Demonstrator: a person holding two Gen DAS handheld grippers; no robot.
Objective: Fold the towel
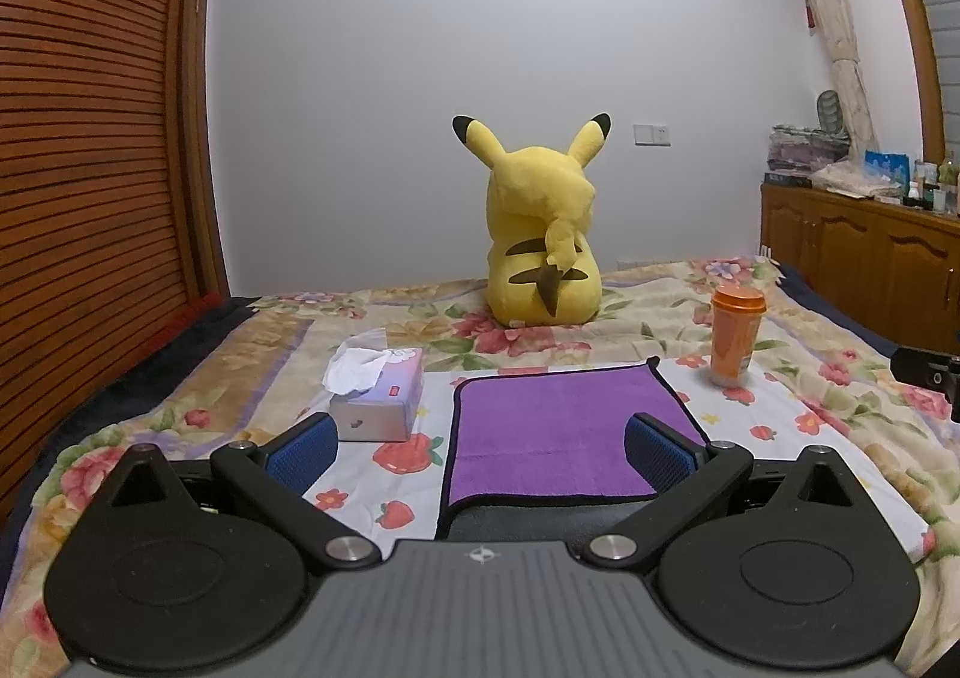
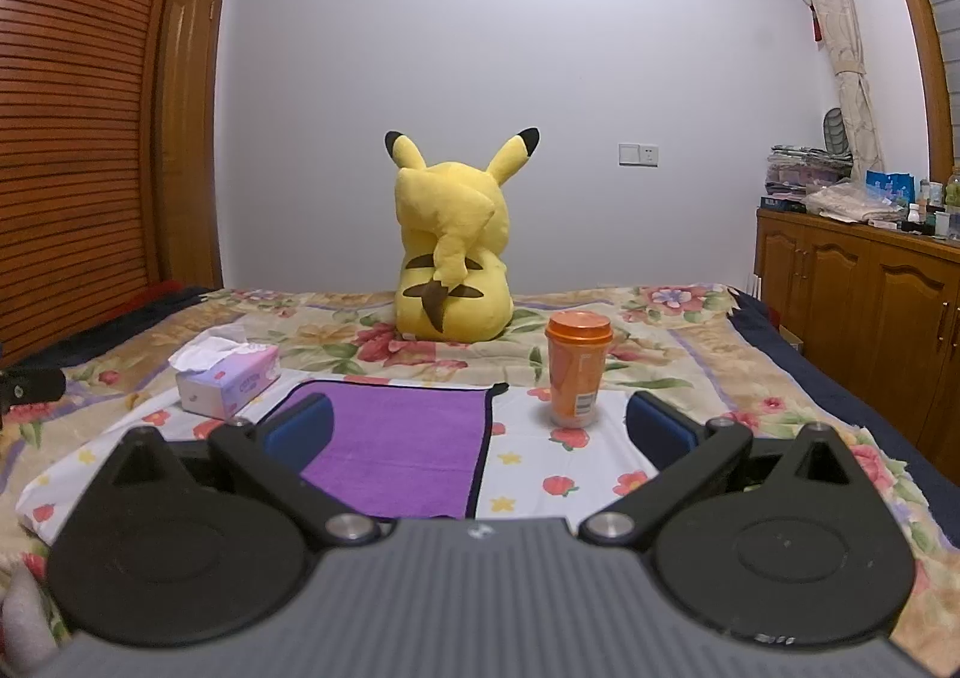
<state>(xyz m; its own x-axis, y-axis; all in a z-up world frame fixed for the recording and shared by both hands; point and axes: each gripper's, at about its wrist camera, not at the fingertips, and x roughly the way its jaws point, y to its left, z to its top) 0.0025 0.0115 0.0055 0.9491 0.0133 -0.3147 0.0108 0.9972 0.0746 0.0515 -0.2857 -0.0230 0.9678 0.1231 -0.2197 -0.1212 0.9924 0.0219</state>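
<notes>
The purple towel point(image 1: 552, 432) lies flat on the bed point(image 1: 810, 408), between the tissue box point(image 1: 378, 396) and the orange cup point(image 1: 737, 339). Left hand-held gripper point(image 1: 480, 441) and right hand-held gripper point(image 2: 480, 426): jaws spread wide, empty.

- Plain pale wall point(image 2: 420, 48) behind; switch plate point(image 2: 638, 154) on it.
- Slatted wooden wardrobe point(image 2: 72, 108) at left.
- Wooden cabinet point(image 2: 852, 288) at right, top cluttered.
- Floral bedspread point(image 2: 690, 354) covers bed.

Matt purple plush towel point(image 1: 558, 432)
</notes>
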